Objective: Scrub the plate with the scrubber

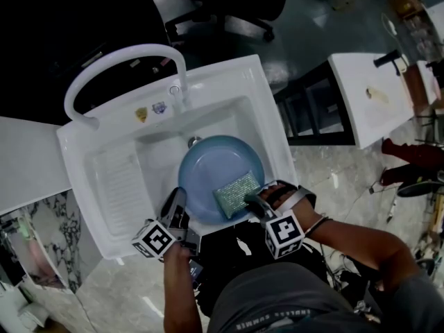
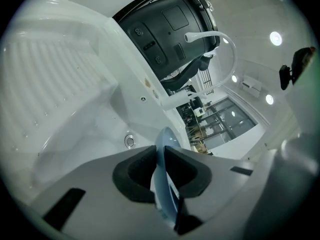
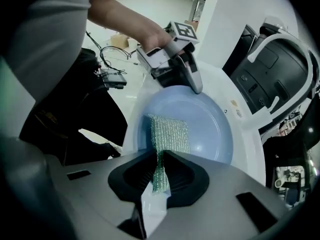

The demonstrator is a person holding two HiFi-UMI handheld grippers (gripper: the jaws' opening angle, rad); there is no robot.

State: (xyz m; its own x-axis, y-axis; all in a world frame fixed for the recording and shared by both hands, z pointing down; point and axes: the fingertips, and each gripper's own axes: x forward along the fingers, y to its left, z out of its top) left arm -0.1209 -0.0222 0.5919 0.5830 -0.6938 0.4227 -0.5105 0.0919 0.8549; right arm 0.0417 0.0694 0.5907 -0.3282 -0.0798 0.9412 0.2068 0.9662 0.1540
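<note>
**Left tongs clamped on plate rim, right tongs clamped on scrubber**

- Left tongs: closed on the near rim of the blue plate, one pad pressed on each face. The plate is held tilted over the basin of the white sink, just in front of the drain.
- Right tongs: closed on one edge of the green mesh scrubber. The scrubber is laid flat on the plate's inner face, on the part nearest the right tongs and close to the rim.
- Step judged: scrubbing of the inner face. No suds or running water can be seen.
- Technique:
  - The scrubber should be kept flat and pressed evenly, and strokes carried across the centre to the far rim.
  - Strokes drawn back toward the right tongs are judged safer. The mesh is held by a thin edge only and may fold or slip out if pushed hard.
  - The left grip should be kept firm. With a single rim hold, pressure at the far side may lever the plate loose.
- Surface: glossy white basin, likely slippery, with a ribbed washboard at its left. A curved white faucet is arched over the back rim.
- Room: pale marbled floor, a white desk at right, and a dark office chair beyond the sink.
</note>
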